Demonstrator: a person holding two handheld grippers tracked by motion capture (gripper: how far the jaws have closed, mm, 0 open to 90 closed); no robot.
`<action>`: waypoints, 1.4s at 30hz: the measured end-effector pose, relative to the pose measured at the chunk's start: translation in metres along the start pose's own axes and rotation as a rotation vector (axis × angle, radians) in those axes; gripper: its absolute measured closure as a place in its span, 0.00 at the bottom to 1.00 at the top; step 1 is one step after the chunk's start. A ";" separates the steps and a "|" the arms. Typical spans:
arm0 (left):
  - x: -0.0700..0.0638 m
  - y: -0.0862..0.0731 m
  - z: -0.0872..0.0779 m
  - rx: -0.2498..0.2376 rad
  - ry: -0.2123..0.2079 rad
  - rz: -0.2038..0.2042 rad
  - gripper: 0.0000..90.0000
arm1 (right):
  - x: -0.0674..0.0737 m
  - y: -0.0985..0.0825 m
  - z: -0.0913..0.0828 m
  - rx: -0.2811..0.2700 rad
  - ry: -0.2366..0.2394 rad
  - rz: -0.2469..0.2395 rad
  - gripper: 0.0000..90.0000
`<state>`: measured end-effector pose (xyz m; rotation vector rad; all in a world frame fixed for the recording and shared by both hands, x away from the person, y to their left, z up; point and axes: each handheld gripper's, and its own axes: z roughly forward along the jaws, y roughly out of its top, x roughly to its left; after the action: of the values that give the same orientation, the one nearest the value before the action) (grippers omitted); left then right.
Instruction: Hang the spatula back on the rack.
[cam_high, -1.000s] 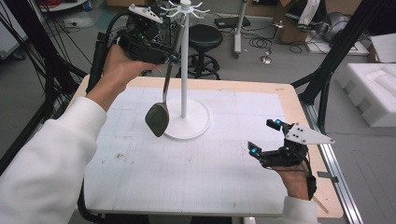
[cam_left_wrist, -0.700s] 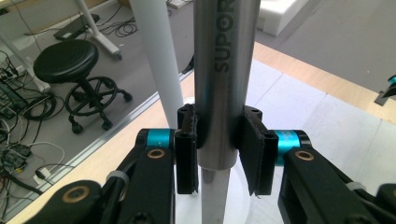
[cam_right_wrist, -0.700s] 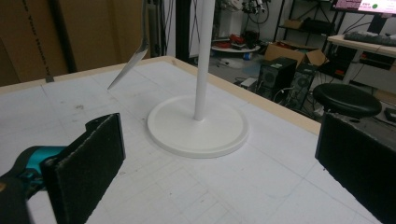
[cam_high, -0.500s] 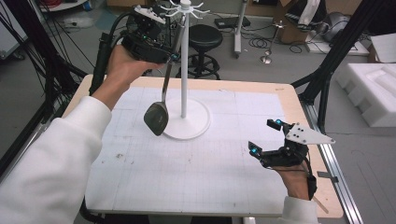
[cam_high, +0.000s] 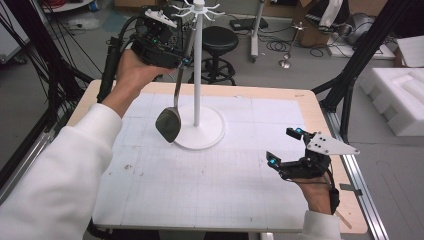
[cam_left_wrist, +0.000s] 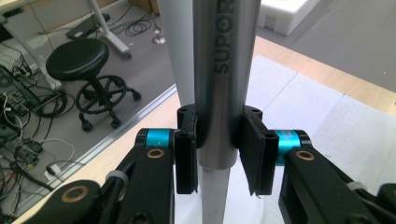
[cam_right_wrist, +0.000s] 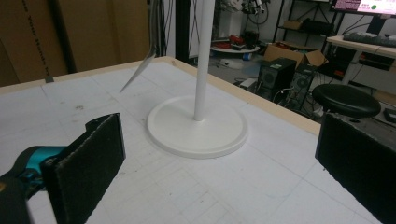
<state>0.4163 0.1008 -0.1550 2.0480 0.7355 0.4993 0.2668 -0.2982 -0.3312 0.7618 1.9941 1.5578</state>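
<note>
Left tongs (cam_left_wrist: 218, 154) clamp my ladle's (cam_high: 169, 123) steel handle; right tongs (cam_high: 285, 149) gape wide.
Up beside the white rack's (cam_high: 196, 70) pole I hold the ladle, bowl hanging just above the rack's base; my right hand (cam_high: 316, 190) rests low near the table's (cam_high: 230, 195) right edge.

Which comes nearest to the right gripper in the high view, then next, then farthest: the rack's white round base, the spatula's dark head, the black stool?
From the right gripper:
1. White round base, mid-table, to its left.
2. Spatula's dark head, just left of the base, hanging above the table.
3. Black stool, on the floor past the table's far edge.
</note>
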 end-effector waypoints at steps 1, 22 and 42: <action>0.001 -0.003 0.000 -0.017 -0.017 0.011 0.72 | 0.000 0.000 0.000 0.001 -0.001 0.000 0.01; 0.021 -0.104 -0.047 -0.206 -0.225 0.027 0.02 | 0.007 0.002 0.002 -0.003 0.015 0.001 0.01; 0.004 -0.216 -0.091 -0.375 -0.177 0.051 0.02 | 0.003 -0.002 -0.004 -0.017 -0.001 0.011 0.01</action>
<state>0.2977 0.2534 -0.2882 1.7354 0.4463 0.4404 0.2617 -0.2995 -0.3323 0.7688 1.9768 1.5780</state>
